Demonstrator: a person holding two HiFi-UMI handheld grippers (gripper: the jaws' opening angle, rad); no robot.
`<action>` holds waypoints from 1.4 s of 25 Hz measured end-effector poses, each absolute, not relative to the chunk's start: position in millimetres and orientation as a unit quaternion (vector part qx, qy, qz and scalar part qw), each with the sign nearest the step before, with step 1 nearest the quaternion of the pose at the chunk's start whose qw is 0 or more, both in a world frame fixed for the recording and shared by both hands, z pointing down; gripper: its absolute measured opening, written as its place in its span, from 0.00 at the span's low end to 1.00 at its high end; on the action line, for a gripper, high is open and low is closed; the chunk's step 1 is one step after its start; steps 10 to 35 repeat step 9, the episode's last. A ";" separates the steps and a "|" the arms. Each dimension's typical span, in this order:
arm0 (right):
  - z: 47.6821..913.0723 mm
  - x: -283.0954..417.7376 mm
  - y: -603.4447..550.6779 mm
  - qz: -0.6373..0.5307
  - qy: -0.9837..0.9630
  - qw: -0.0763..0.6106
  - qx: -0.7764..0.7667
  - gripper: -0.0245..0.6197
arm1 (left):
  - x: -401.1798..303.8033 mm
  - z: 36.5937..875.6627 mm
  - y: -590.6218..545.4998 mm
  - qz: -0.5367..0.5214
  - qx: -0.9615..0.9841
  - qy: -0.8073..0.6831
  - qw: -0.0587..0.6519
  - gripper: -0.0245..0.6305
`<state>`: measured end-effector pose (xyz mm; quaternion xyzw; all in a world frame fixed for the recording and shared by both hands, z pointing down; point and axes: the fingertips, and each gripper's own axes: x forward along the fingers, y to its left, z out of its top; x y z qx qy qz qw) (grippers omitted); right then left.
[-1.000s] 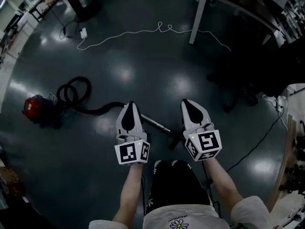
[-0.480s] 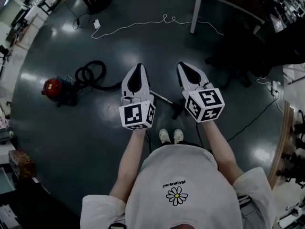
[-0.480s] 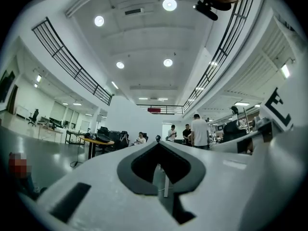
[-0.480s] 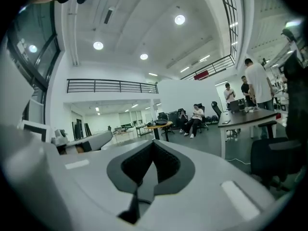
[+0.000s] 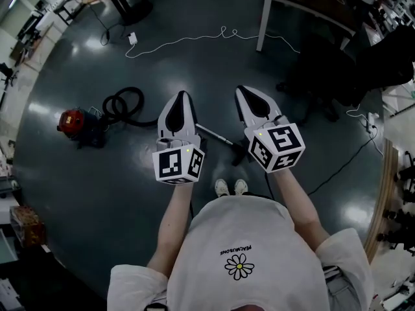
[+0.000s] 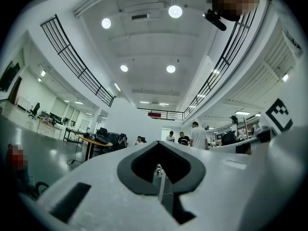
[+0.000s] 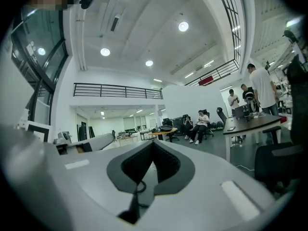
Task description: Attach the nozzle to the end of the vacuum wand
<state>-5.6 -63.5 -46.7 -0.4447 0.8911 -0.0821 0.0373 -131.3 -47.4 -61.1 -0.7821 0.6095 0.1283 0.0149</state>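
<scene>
The floor (image 5: 194,70) is dark and glossy, catching pale patches of glare, with a thin white cable (image 5: 194,39) snaking across it. A table (image 5: 311,6) on white legs stands at the far side, a dark chair (image 5: 324,70) near it. Overhead — a high white ceiling (image 6: 144,37) with round lamps (image 6: 175,11) lit, and a black-railed gallery (image 7: 115,90) along the white walls (image 7: 187,97). A few people (image 7: 197,119) sit further off.
</scene>
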 end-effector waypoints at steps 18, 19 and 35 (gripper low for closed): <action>-55.7 -3.0 -49.3 -0.077 0.898 0.041 -0.432 0.05 | -112.9 -68.4 -34.6 0.128 -0.788 0.601 0.030 0.04; -55.7 -3.0 -49.3 -0.077 0.898 0.041 -0.432 0.05 | -112.9 -68.4 -34.6 0.128 -0.788 0.601 0.030 0.04; -55.7 -3.0 -49.3 -0.077 0.898 0.041 -0.432 0.05 | -112.9 -68.4 -34.6 0.128 -0.788 0.601 0.030 0.04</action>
